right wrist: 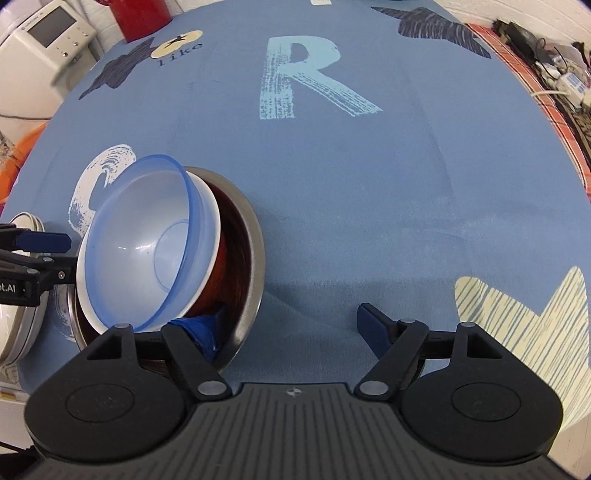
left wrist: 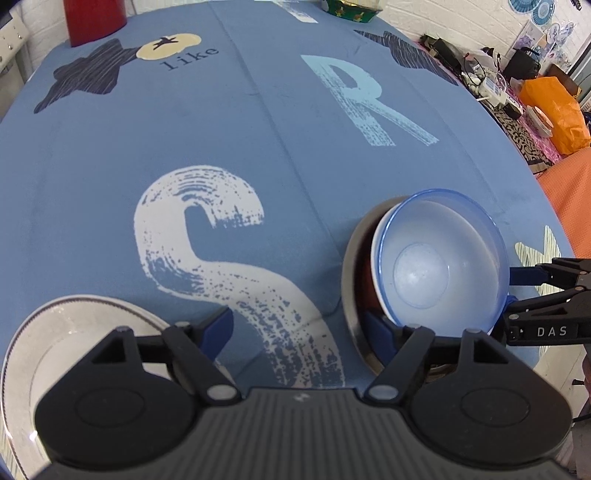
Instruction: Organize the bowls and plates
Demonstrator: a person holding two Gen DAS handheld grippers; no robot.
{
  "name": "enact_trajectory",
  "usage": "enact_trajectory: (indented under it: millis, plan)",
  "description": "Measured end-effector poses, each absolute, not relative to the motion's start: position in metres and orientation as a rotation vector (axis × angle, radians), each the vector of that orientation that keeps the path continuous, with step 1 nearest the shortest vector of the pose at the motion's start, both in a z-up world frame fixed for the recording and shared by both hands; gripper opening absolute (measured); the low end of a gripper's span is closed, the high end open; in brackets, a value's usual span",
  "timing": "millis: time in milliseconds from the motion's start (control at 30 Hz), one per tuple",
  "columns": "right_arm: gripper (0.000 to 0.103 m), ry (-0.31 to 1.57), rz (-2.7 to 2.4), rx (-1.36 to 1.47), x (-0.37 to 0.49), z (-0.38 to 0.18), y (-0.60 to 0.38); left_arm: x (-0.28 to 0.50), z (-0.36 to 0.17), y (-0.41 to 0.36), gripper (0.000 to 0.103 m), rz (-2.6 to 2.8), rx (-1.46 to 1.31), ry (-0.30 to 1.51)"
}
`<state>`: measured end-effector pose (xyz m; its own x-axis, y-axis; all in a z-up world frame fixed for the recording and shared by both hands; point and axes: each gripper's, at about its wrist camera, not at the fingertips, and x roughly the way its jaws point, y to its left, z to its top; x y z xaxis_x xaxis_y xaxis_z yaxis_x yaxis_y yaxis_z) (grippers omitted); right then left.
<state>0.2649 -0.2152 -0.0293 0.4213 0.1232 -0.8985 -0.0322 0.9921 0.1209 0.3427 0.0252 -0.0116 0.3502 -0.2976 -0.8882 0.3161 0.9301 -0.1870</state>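
Surface: blue tablecloth (left wrist: 258,155) printed with a big white S, a pale blue R and dark stars covers my whole workspace; cluttered shelves sit off the far right edge.

Left wrist view
- Left gripper (left wrist: 303,328): I see its fingers spread wide, holding nothing. The left tip sits over the near rim of the white plate; the right tip is at the near edge of the bowl stack, and I cannot tell whether it touches.
- White plate (left wrist: 81,325): lies flat at the lower left on the cloth, thin dark band around the rim, partly hidden behind my gripper body.
- Bowl stack: a translucent blue bowl (left wrist: 443,258) is nested in a white bowl (left wrist: 376,258), which sits in a reddish-brown bowl (left wrist: 364,273), all inside a steel bowl (left wrist: 351,266). The inner bowls are tilted, their mouths facing towards me.
- Right gripper (left wrist: 513,291): comes in from the right edge, with its tips at the blue bowl's rim.
- Red container (left wrist: 94,20): stands at the far left corner, well apart.

Right wrist view
- Right gripper (right wrist: 295,328): fingers spread wide; the left tip reaches inside the steel bowl (right wrist: 255,258) just beside the reddish-brown bowl (right wrist: 229,273), the right tip over bare cloth.
- Blue bowl (right wrist: 147,243): tilted, nested in the white bowl (right wrist: 210,236).
- Left gripper (right wrist: 59,258): enters from the left, tips near the blue bowl's rim.
- White plate (right wrist: 22,325): behind it at the left edge.
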Motion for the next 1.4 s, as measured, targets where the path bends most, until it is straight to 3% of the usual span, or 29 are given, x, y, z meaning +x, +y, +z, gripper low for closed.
enact_trajectory:
  millis: [500, 633, 733, 767, 900, 967, 1167, 1200, 1267, 1400]
  plan:
    - [0.063, 1.096, 0.122, 0.077, 0.261, -0.029, -0.214, 0.341, -0.013, 0.024, 0.078, -0.386, 0.025, 1.119]
    - [0.051, 1.065, 0.211, 0.056, 0.259, -0.029, -0.216, 0.339, -0.013, 0.026, 0.078, -0.396, 0.02, 1.105]
    - [0.025, 1.054, 0.28, 0.068, 0.258, -0.027, -0.211, 0.336, -0.012, 0.026, 0.075, -0.404, 0.023, 1.085]
    - [0.018, 1.045, 0.3, 0.047, 0.257, -0.025, -0.207, 0.334, -0.012, 0.026, 0.066, -0.418, 0.025, 1.074]
    - [0.014, 1.034, 0.346, 0.013, 0.255, -0.03, -0.194, 0.332, -0.013, 0.025, 0.017, -0.536, -0.063, 1.086]
    - [0.014, 1.003, 0.343, -0.026, 0.253, -0.03, -0.19, 0.326, -0.013, 0.02, 0.008, -0.563, -0.055, 1.059]
    - [0.013, 0.977, 0.347, 0.067, 0.26, -0.032, -0.207, 0.325, -0.017, 0.023, 0.014, -0.567, -0.108, 1.045]
    - [0.015, 0.979, 0.342, 0.072, 0.261, -0.032, -0.208, 0.326, -0.018, 0.025, 0.024, -0.556, -0.12, 1.048]
    - [0.017, 0.977, 0.333, 0.064, 0.261, -0.031, -0.208, 0.327, -0.02, 0.027, 0.036, -0.531, -0.116, 1.052]
    - [0.017, 0.969, 0.317, 0.084, 0.259, -0.032, -0.209, 0.328, -0.02, 0.025, 0.034, -0.519, -0.119, 1.059]
